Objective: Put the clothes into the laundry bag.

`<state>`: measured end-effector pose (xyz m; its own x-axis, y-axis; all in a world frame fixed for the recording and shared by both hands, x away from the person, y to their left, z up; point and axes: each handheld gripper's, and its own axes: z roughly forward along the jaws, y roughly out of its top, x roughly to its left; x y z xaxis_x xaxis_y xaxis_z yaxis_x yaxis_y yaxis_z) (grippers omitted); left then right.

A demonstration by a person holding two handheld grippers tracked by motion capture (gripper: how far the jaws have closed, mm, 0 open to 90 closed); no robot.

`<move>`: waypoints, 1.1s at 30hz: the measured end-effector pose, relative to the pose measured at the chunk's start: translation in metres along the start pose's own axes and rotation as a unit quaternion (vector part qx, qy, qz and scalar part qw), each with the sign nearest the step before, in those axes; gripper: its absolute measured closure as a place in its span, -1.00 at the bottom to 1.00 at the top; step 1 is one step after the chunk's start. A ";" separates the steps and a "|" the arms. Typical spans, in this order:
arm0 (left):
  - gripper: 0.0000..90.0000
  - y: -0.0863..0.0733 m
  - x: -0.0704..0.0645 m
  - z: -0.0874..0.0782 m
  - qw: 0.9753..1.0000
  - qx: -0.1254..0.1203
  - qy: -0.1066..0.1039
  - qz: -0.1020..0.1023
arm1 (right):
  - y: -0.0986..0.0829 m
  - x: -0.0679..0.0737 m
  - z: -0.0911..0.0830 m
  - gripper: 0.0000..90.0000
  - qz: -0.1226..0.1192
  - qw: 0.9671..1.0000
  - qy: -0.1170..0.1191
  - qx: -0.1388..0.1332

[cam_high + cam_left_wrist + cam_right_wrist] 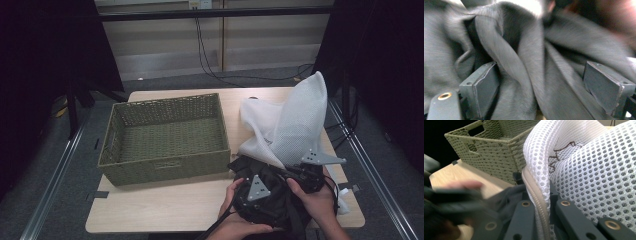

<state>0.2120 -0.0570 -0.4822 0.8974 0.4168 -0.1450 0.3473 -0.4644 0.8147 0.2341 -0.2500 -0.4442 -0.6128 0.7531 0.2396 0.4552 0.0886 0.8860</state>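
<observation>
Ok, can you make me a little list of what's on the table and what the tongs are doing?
table: light wood
basket: green woven, left side, nothing inside
white mesh bag: right side, lifted up
dark cloth: bunched at the front edge
left tongs: jaws apart, dark cloth between them
right tongs: shut on the white mesh bag's zipper edge

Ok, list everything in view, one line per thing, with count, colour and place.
wicker basket: one, olive green, left half of the table, nothing inside.
mesh bag: one, white, right side of the table, one corner standing up, its zip edge between the right gripper's jaws.
dark garment: one, black-grey, bunched at the front right of the table beneath both grippers.
table: one, light wood.
cables: several, black, on the floor behind the table.
left gripper: one, black, open around garment folds.
right gripper: one, black, shut on the bag's edge.
</observation>
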 end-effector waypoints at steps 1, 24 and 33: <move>-0.58 -0.001 0.001 0.007 1.000 0.015 0.017 -0.001 | 0.000 0.002 0.001 0.97 -0.002 1.000 0.002 0.004; 0.64 0.013 0.050 0.013 0.991 -0.068 0.004 -0.119 | 0.001 0.000 -0.004 0.98 0.007 1.000 -0.010 0.009; -0.20 0.007 0.047 -0.029 0.993 -0.072 -0.019 -0.088 | -0.010 -0.013 0.001 0.97 -0.004 0.998 -0.050 0.046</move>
<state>0.2490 -0.0180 -0.4672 0.8365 0.4510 -0.3112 0.4598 -0.2688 0.8464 0.2383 -0.2601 -0.4569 -0.5514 0.8129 0.1873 0.5101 0.1510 0.8467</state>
